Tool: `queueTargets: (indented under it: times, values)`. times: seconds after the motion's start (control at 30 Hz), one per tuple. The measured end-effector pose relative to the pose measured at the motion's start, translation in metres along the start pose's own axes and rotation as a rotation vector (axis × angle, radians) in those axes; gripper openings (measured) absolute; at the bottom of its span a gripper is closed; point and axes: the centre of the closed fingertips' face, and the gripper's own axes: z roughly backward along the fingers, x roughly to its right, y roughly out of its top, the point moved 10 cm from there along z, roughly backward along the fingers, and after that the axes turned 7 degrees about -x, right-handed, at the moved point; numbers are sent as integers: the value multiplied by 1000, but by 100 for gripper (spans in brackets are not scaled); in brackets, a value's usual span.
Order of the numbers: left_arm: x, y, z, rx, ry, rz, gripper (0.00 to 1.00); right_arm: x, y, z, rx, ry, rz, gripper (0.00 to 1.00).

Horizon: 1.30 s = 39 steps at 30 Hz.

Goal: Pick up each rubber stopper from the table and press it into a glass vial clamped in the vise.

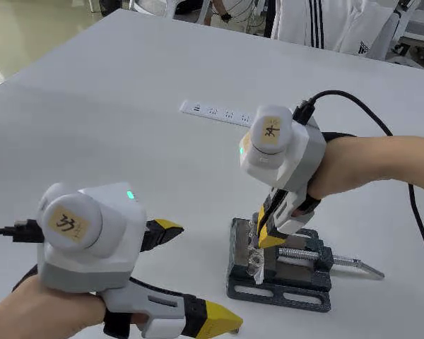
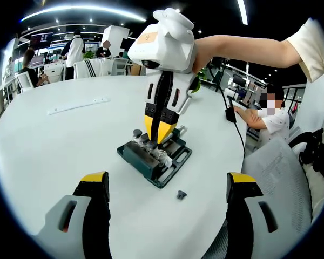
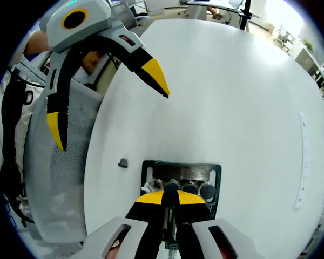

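Stopper going into a clamped vial

The right gripper [image 1: 265, 236], pinched tight on a dark rubber stopper [image 3: 170, 188], stands over the glass vials [image 1: 254, 265] in the vise [image 1: 279, 282]. The left gripper [image 1: 198, 274] hangs spread and empty. A spare stopper [image 2: 181, 195] lies between the vise and the bench's [image 1: 127, 106] near edge. It is likely light, squashy and grippy, so take it by its sides and press gently on the thin glass.

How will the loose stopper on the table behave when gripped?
The loose stopper looks small against the open left gripper, so it is probably light and easily knocked. If round, it may roll on the smooth table.
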Motion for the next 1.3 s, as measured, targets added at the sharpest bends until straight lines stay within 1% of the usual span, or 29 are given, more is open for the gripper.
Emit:
queueTargets:
  times: [0.1, 0.23, 0.47, 0.57, 0.7, 0.77, 0.83, 0.87, 0.93, 0.97, 1.0, 1.07, 1.13, 1.3]
  values:
    - [1, 0, -1, -2, -2, 0, 89, 1, -1, 1, 11, -10, -3, 1]
    - [1, -1, -1, -3, -3, -1, 89, 2, 2, -1, 15, -6, -7, 1]
    - [-1, -2, 2, -3, 2, 2, 89, 3, 3, -1, 17, 17, -24, 1]
    - [-1, -3, 2, -1, 4, 4, 89, 0, 5, -2, 4, 10, -20, 1]
    - [-1, -2, 1, 1, 2, 5, 89, 0, 8, -2, -28, -3, -1, 1]
    - [-1, -2, 1, 6, 2, 6, 89, 3, 10, -3, -41, 0, -1, 1]
    - [-2, -2, 1, 5, 2, 6, 89, 3, 10, -3, -48, -1, -4, 0]
    - [-2, -2, 1, 5, 3, 6, 89, 1, 9, -2, -53, -9, 17, 0]
    - [-2, -2, 1, 7, 3, 10, 89, 2, 9, -2, -58, -10, 19, 0]
    - [-3, -2, 0, 7, 3, 11, 89, 2, 9, -2, -57, -8, 20, 0]
    - [-3, -2, 0, 3, 4, 10, 89, 3, 8, -2, -55, -3, 2, 0]
    - [-4, -3, 0, 6, 4, 12, 89, 3, 9, -3, -59, -8, 17, 0]
    - [-5, -3, 0, 6, 5, 15, 89, 2, 9, -3, -59, -12, 16, 0]
    - [-6, -3, -2, 8, 2, 21, 88, 3, 6, -3, -35, -6, -14, 0]
